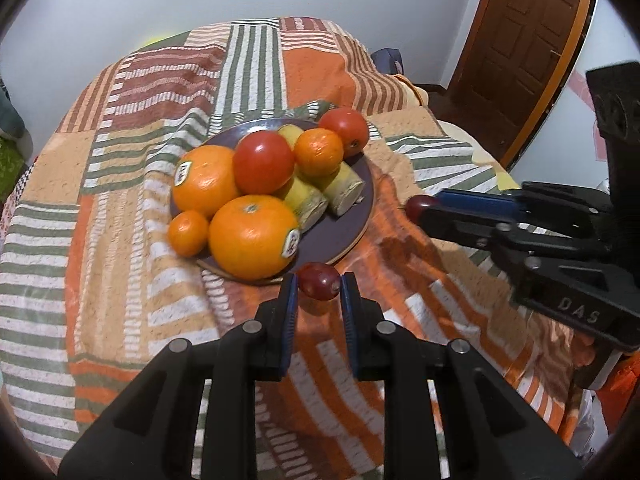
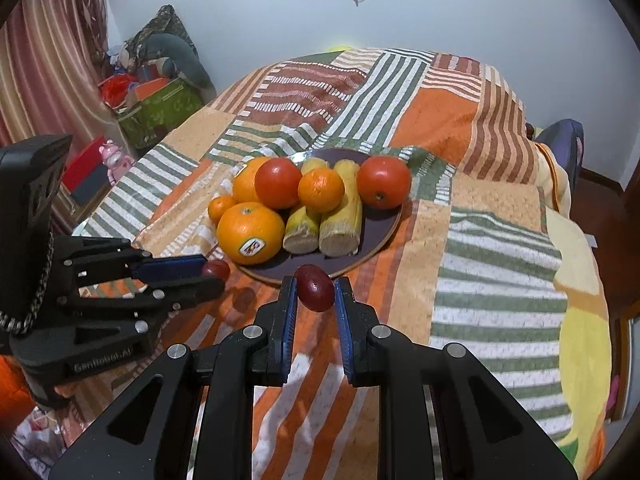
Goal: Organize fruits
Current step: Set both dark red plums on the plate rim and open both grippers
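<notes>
The left gripper (image 1: 319,286) and the right gripper (image 2: 316,288) are each clamped on a small dark-red fruit, one (image 1: 320,286) and the other (image 2: 316,287), held just short of the near rim of the plate (image 2: 372,252). The carry step appears to be in hand. The next move likely calls for placing each fruit on a bare part of the plate beside the oranges (image 2: 251,232).

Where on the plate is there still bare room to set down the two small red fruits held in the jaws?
The plate is bare along its near rim, in front of the cut cane pieces, and at its right edge below the red tomato. The left half is crowded with the stickered orange, other oranges and a tomato. The striped cloth right of the plate is open too.
</notes>
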Action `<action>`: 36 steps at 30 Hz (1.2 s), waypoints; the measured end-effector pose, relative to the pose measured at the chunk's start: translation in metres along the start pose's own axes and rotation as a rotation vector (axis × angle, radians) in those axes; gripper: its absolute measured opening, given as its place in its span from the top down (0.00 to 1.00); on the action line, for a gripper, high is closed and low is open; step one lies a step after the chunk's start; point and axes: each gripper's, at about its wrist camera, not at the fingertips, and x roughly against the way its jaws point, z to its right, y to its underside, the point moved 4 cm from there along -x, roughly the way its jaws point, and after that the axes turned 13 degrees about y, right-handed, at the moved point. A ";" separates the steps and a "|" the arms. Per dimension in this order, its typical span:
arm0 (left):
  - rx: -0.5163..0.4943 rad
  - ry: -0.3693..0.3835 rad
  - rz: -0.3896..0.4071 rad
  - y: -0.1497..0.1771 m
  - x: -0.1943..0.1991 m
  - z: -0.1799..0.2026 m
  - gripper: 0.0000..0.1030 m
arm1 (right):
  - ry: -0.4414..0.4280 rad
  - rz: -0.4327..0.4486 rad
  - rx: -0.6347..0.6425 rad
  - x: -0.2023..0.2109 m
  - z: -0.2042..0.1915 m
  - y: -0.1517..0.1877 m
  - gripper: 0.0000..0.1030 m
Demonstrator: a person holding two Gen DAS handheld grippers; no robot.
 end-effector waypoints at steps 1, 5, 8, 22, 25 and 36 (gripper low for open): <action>-0.001 0.001 -0.001 -0.002 -0.003 0.001 0.79 | -0.001 -0.001 0.003 -0.002 0.000 -0.002 0.83; 0.001 0.010 -0.006 -0.007 -0.013 0.004 0.79 | -0.006 -0.010 0.016 -0.012 0.001 -0.005 0.83; 0.016 0.011 -0.005 -0.010 -0.020 0.003 0.79 | -0.011 -0.023 0.027 -0.020 0.000 -0.006 0.83; 0.098 0.003 -0.023 -0.016 -0.043 -0.013 0.79 | -0.039 -0.086 0.011 -0.052 0.000 -0.003 0.83; 0.103 0.011 -0.028 -0.015 -0.043 -0.015 0.79 | -0.051 -0.106 -0.001 -0.059 0.001 -0.002 0.81; 0.085 -0.006 -0.014 -0.009 -0.026 -0.008 0.62 | -0.020 -0.096 0.013 -0.042 0.004 -0.002 0.77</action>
